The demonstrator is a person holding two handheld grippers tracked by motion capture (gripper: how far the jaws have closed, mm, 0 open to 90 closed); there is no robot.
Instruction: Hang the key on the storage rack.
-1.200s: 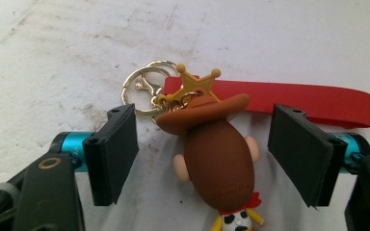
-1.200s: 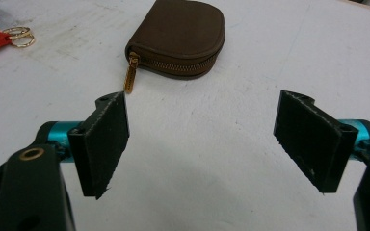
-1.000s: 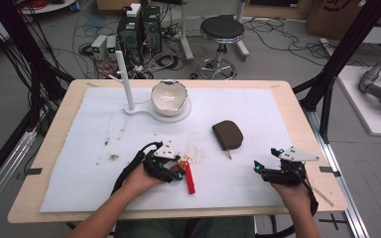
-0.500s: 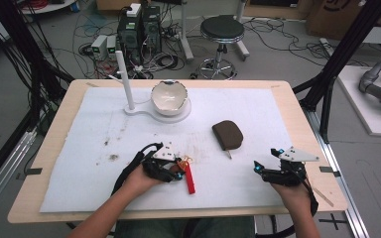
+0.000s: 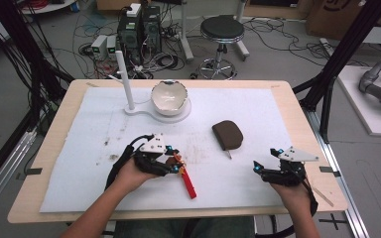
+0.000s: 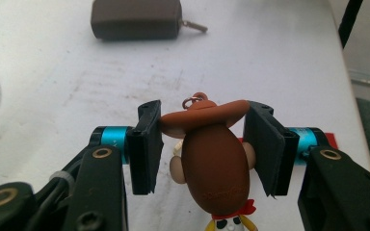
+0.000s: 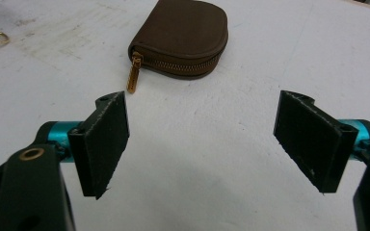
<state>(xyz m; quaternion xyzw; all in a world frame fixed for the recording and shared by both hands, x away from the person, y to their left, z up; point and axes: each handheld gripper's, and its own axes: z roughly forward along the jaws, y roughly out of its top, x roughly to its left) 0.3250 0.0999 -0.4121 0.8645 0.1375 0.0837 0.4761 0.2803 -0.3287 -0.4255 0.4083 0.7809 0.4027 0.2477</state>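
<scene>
On the white-covered table [image 5: 258,114], the left gripper [image 6: 200,144] has its jaws clamped on a cowboy figure's [image 6: 212,163] hat brim. The right gripper [image 7: 200,144] rests with jaws wide, facing a brown pouch [image 7: 183,38].

Lab: floor cables [image 5: 30,54], computer boxes [image 5: 139,29]

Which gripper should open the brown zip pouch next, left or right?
Probably right. The right gripper is open and empty, facing the brown zip pouch and its gold zipper pull. The left gripper is shut on the brown-hatted cowboy figure keychain.
</scene>
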